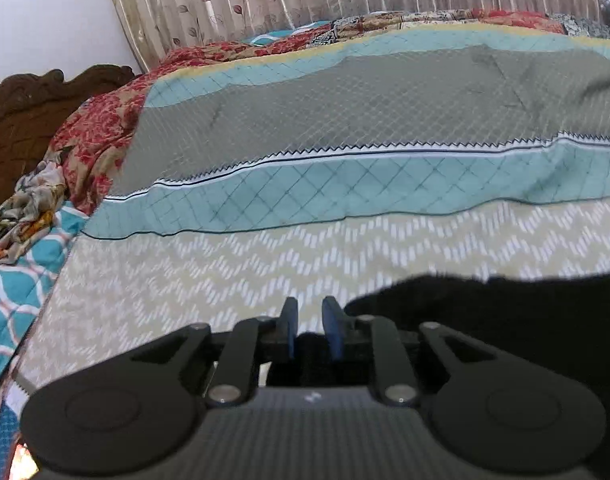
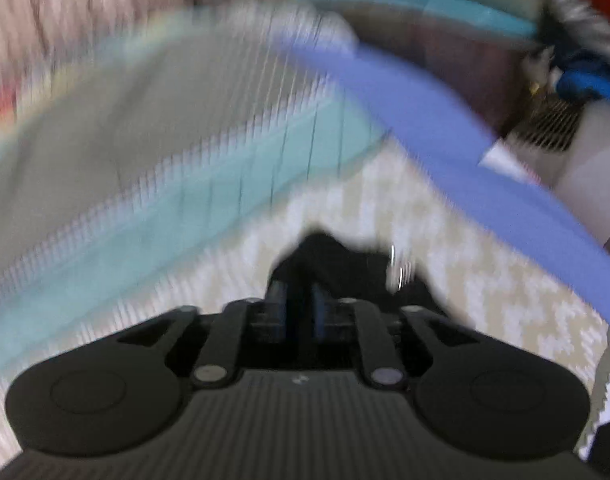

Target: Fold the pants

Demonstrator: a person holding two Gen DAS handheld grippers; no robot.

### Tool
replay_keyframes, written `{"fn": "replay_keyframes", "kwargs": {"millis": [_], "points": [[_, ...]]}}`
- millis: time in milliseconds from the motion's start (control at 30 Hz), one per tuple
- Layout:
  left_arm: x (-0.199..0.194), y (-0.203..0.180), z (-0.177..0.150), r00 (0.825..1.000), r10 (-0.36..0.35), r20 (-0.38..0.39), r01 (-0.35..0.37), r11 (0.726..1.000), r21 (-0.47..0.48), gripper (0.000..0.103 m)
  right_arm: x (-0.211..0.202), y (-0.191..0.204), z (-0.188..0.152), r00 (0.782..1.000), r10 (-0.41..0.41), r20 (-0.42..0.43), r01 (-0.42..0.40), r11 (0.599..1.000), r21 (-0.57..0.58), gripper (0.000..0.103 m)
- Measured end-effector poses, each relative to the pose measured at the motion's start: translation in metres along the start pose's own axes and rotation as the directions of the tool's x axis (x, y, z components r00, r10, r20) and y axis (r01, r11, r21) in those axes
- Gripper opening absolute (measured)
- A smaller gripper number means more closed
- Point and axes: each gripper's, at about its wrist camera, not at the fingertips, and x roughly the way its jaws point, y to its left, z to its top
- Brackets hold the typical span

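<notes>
Pants of soft black cloth (image 1: 505,312) lie on the bed just ahead and to the right of the left gripper (image 1: 310,322) in the left wrist view, spreading on toward the right edge. Its blue-padded fingers (image 1: 332,320) stand close together with a dark fold bunched low between them; they look clamped on that edge. The cloth reads as light, limp and not fragile, likely to sag and drag, so an edge or corner is the place to pinch. Its long axis seems to run left to right across this view, over the beige zigzag-patterned bedsheet (image 1: 225,256); which end is the waist cannot be told.

In the blurred right wrist view, the right gripper (image 2: 299,304) has its fingers nearly together, with black cloth (image 2: 325,260) rising directly between and beyond them, apparently gripped. The garment's direction here is unreadable.
</notes>
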Motion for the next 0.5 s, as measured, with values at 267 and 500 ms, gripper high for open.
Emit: {"fn": "replay_keyframes", "kwargs": {"millis": [267,500], "points": [[-0.100,0.074,-0.037,0.989,-0.136,0.057,0.143,0.978,-0.152,0.084,-0.107,-0.001,-0.049,0.899,0.437,0.025,-0.431,0.894,-0.125,0.035],[-0.126,0.093,-0.116,0.883,-0.451,-0.128,0.384,0.853,-0.354,0.098,-0.159,0.112,-0.150,0.516,0.718,-0.467,-0.848,0.506,-0.158,0.050]]}}
